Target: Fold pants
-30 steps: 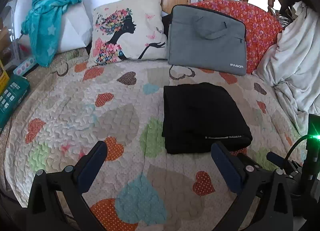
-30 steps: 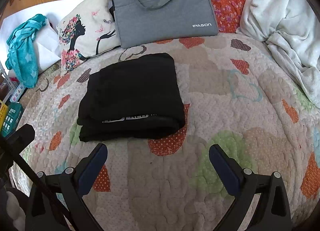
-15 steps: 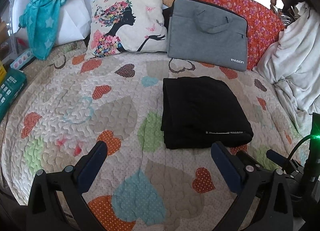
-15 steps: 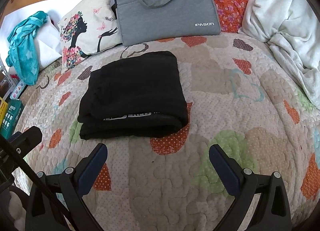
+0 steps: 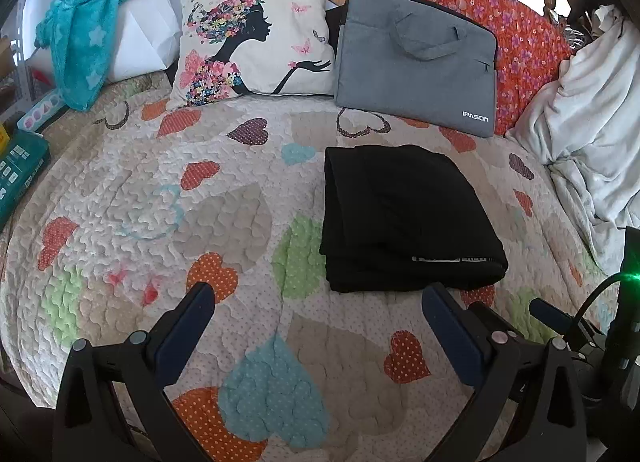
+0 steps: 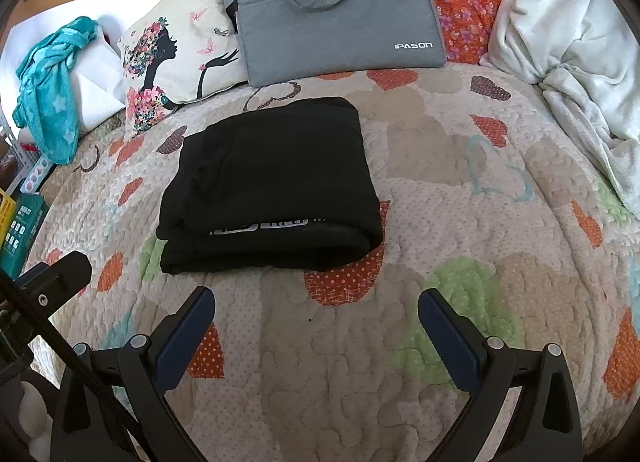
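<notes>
The black pants (image 5: 404,217) lie folded into a compact rectangle on the heart-patterned quilt (image 5: 224,217), a white printed strip showing on the near edge. They also show in the right wrist view (image 6: 268,185). My left gripper (image 5: 318,302) is open and empty, held above the quilt just in front of the pants' near edge. My right gripper (image 6: 316,304) is open and empty, a little in front of the pants. Neither touches the cloth.
A grey laptop bag (image 5: 416,61) and a printed cushion (image 5: 252,37) lean at the back. A white blanket (image 5: 596,117) is heaped at the right, a teal towel (image 5: 92,21) at the back left. Green boxes (image 5: 20,169) sit at the left edge.
Both grippers have drawn back and risen slightly; the pants look a little farther off in both views. The pants have not moved and both grippers stay open.
</notes>
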A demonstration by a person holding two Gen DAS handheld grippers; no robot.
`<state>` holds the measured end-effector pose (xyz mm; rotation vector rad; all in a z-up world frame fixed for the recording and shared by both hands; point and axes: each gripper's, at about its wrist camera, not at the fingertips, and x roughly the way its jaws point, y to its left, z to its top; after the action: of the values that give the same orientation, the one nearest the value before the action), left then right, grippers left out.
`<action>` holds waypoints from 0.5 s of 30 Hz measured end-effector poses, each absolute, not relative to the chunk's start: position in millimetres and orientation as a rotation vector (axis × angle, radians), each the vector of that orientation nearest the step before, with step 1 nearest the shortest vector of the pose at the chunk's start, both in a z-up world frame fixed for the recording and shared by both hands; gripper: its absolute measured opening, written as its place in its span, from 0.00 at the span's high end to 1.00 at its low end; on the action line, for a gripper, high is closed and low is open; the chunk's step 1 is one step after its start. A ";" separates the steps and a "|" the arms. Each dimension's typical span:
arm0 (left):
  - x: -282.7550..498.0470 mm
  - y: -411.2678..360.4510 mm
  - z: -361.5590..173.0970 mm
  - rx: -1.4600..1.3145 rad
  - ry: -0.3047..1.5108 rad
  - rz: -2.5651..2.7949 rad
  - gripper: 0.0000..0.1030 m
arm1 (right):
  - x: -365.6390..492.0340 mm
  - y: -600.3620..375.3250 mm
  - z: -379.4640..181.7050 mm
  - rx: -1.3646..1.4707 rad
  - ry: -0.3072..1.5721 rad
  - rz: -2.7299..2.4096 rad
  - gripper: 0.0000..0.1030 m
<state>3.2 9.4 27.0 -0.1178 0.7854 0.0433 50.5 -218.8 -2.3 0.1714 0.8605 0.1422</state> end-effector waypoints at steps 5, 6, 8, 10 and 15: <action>3.7 9.5 26.2 -0.121 0.791 0.041 0.00 | 51.3 -217.4 -3.8 0.170 0.867 0.145 0.00; 4.0 9.6 25.8 -0.122 0.793 0.040 0.00 | 51.3 -217.0 -4.2 0.169 0.868 0.145 0.00; 4.4 10.1 24.9 -0.122 0.796 0.040 0.00 | 51.7 -216.5 -4.5 0.166 0.870 0.146 0.00; 4.7 10.1 24.6 -0.124 0.798 0.038 0.00 | 51.7 -216.2 -4.6 0.166 0.870 0.147 0.00; 5.3 10.7 24.1 -0.124 0.799 0.037 0.00 | 52.2 -215.3 -5.5 0.167 0.877 0.147 0.00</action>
<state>5.3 10.7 24.1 -0.1245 0.7994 0.0366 52.2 -215.3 -5.5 0.1670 0.8765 0.1468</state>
